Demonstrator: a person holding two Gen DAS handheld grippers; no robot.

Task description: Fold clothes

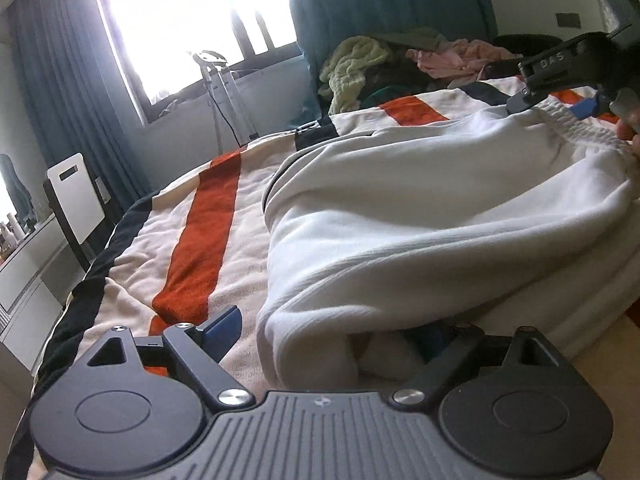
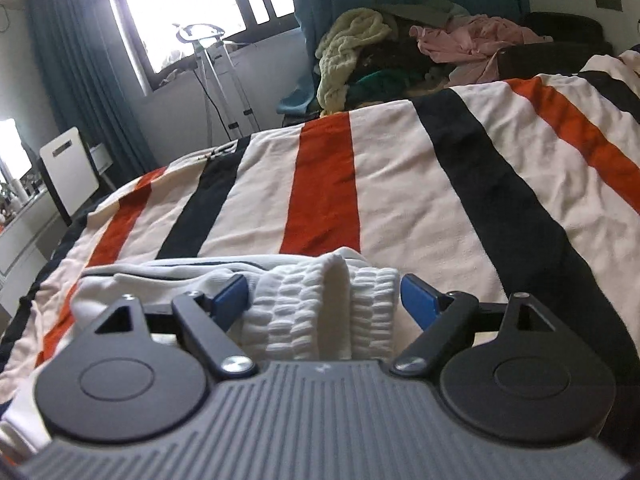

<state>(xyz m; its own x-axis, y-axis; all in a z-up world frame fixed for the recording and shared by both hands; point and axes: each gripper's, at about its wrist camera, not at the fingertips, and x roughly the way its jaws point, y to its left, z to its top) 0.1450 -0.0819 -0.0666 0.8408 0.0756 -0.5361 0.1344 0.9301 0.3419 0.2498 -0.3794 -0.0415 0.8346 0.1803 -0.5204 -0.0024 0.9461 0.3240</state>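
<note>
Both claws stand wide open w/ nothing clamped: right gripper (image 2: 322, 300) has the ribbed waistband (image 2: 320, 312) bunched between its blue pads, which sit beside the fabric w/ no visible squeeze; left gripper (image 1: 328, 332) straddles the near fold of the white garment (image 1: 420, 208), its right pad hidden under the cloth. Step looks like a re-grip partway through a fold, w/ both claws set at opposite ends of the piece. Next move prob. calls for closing both on single fabric edges, then lifting together so the layers stay aligned; right side risks catching the doubled band unevenly. Garment is thick, soft white knit, heaped in rolls w/ a dark seam line, lying on the striped blanket (image 2: 400, 184) (cream, orange, black) near its front edge. Unfolded clothes pile (image 2: 400, 52) sits at the far end.
</note>
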